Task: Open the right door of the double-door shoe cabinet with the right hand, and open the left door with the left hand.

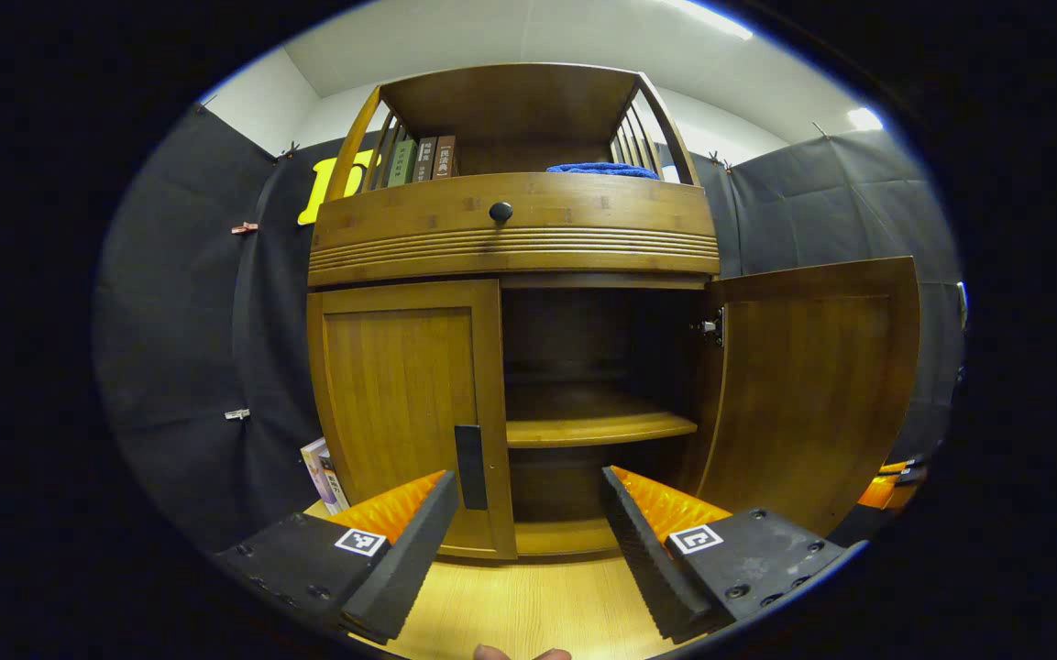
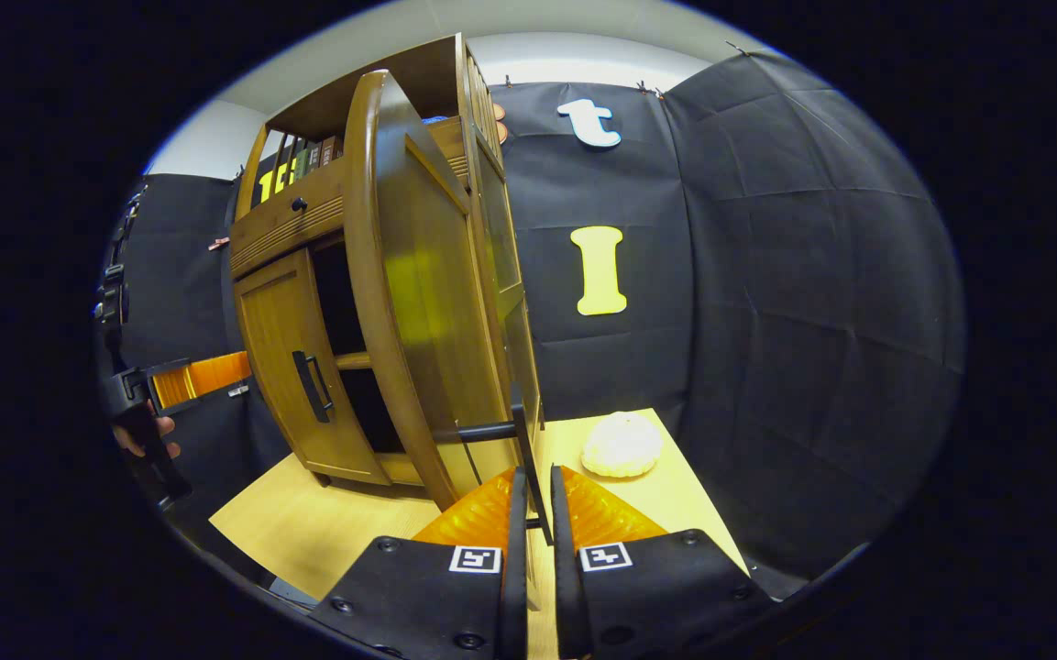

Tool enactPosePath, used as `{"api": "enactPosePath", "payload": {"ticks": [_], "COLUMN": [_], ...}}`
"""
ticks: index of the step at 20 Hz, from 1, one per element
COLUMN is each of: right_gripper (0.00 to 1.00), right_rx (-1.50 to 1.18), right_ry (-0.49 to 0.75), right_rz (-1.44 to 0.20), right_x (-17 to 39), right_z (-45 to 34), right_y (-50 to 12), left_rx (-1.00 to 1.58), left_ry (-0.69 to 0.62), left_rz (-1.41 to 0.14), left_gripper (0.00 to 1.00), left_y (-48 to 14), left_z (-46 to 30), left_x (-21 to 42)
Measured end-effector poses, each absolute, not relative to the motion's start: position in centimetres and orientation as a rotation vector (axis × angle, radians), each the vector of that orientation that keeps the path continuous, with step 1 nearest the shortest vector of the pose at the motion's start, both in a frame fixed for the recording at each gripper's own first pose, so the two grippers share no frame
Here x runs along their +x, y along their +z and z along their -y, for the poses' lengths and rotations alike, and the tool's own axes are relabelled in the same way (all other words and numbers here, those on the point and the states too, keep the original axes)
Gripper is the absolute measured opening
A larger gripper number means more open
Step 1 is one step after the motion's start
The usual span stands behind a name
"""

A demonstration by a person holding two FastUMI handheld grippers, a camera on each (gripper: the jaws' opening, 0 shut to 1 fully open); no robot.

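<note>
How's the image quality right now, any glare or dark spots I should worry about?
Left gripper view: sharp, but the open cabinet interior is deep in shadow; the left door handle reads clearly. Right gripper view: a bright sheen on the right door; fisheye bows its edge.

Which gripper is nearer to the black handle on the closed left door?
Left. The left gripper hovers open just in front of the left door's handle, not touching. The right gripper is off by the open right door, fingers shut on the right door's handle.

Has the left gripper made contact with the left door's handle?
Apart. In the left gripper view the left gripper is open, and the handle on the shut left door stands beyond its left finger, not between the pads.
</note>
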State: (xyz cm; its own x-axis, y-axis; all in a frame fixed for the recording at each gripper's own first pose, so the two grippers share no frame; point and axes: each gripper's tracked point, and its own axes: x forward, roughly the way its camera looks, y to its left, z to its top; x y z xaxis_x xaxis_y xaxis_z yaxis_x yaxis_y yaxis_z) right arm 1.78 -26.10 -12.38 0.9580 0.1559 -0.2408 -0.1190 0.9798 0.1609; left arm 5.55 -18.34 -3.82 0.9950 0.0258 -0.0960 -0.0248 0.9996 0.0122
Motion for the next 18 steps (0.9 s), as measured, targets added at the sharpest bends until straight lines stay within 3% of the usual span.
{"api": "enactPosePath", "payload": {"ticks": [4, 11, 18], "right_gripper": [0.17, 0.94, 0.98], "right_rx": [0.124, -0.023, -0.001], "right_ry": [0.152, 0.055, -0.012], "right_rz": [-0.242, -0.133, -0.149], "right_x": [1.0, 0.2, -1.1], "right_z": [26.5, 30.9, 33.6], "right_y": [-11.6, -9.2, -9.1], "left_rx": [-0.008, 0.009, 0.106], "left_ry": [0.042, 0.063, 0.078], "left_rz": [-0.114, -0.126, -0.127], "left_gripper": [0.96, 0.96, 0.86], "left_y": [-4.8, -7.0, -10.1], "left_z": [17.8, 14.9, 12.6], "left_x": [6.3, 10.9, 17.5]}}
